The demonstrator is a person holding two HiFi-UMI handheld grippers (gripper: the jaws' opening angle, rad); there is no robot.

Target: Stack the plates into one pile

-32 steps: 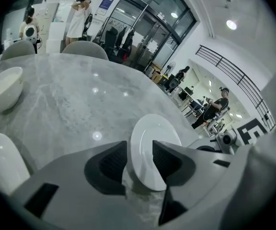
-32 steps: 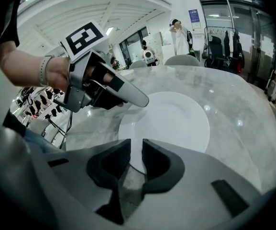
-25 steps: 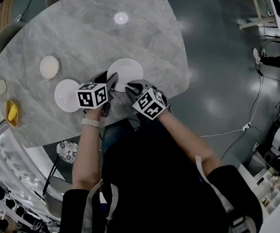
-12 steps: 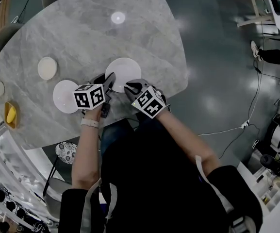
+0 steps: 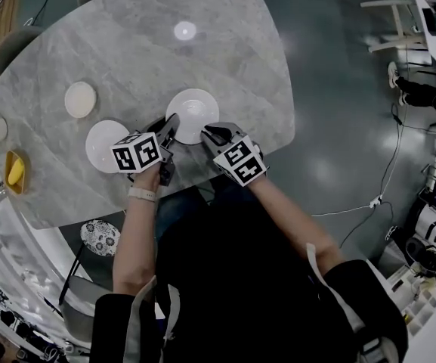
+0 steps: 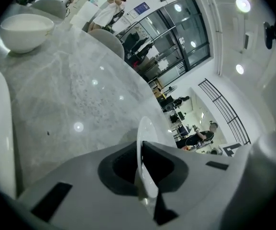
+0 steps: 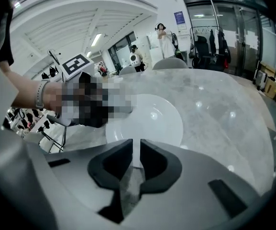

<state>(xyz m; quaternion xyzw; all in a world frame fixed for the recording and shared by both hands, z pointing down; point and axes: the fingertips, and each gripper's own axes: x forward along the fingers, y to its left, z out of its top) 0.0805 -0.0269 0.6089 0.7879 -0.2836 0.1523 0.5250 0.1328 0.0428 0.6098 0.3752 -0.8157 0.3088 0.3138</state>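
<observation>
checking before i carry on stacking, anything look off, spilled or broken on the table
Nothing spilled or broken. The only unusual thing: both the left gripper, whose jaws have just been closing, and the right gripper clamp the near rim of one white plate, while the other plate lies apart on the table.

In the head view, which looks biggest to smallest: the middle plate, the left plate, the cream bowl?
1. The middle plate and the left plate: they look about alike, and the left one is partly covered, so no ranking.
2. The cream bowl: clearly smallest.
</observation>
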